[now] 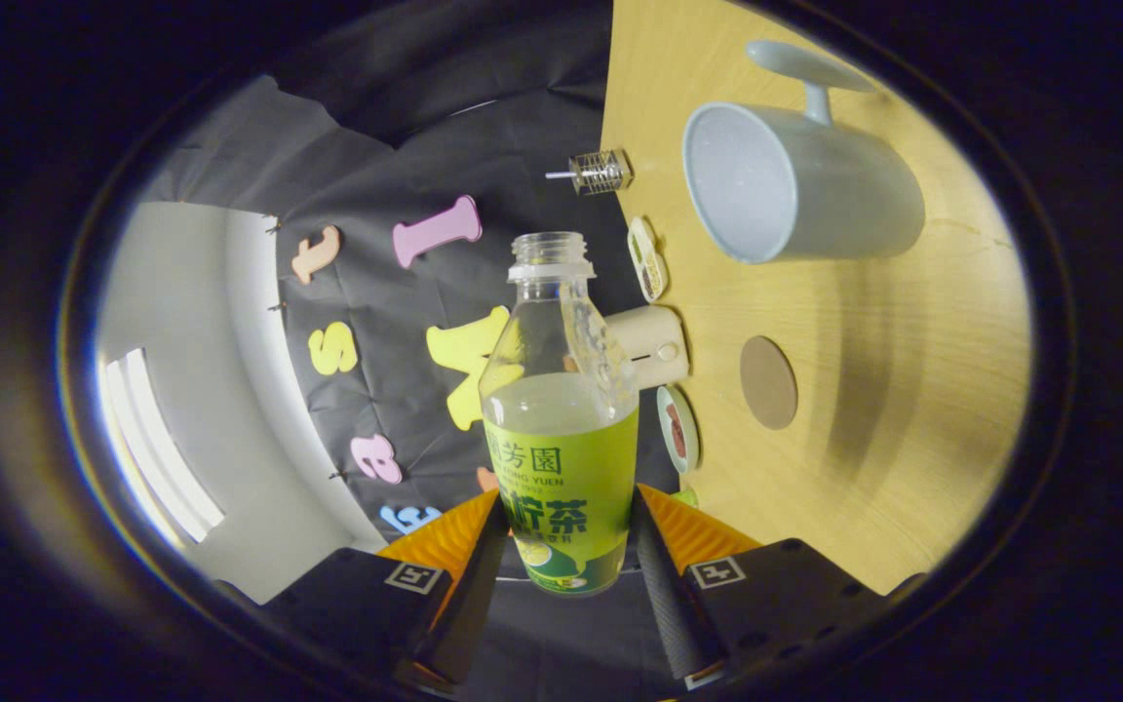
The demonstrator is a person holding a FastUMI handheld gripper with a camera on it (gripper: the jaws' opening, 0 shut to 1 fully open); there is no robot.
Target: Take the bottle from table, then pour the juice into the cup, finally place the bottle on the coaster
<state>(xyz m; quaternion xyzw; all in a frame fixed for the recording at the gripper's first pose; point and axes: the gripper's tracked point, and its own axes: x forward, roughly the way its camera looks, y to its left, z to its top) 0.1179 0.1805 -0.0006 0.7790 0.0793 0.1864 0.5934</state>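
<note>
Currently the gripper (pixel 561 546) is clamped on the bottle (pixel 560 429), both fingers pressing its lower labelled body, and the whole view is rolled about a quarter turn, so the bottle looks tipped sideways relative to the table (pixel 893 409). Cap is off, juice sits around half full. The cup (pixel 795 185) stands ahead and to the right of the fingers, well apart from the bottle mouth; the coaster (pixel 768 382) lies nearer, right of the bottle. Judgement: pour step, mouth not yet over the cup. Bring the neck above the rim first, then tilt slowly, keep squeeze firm so the bottle won't slip.
</note>
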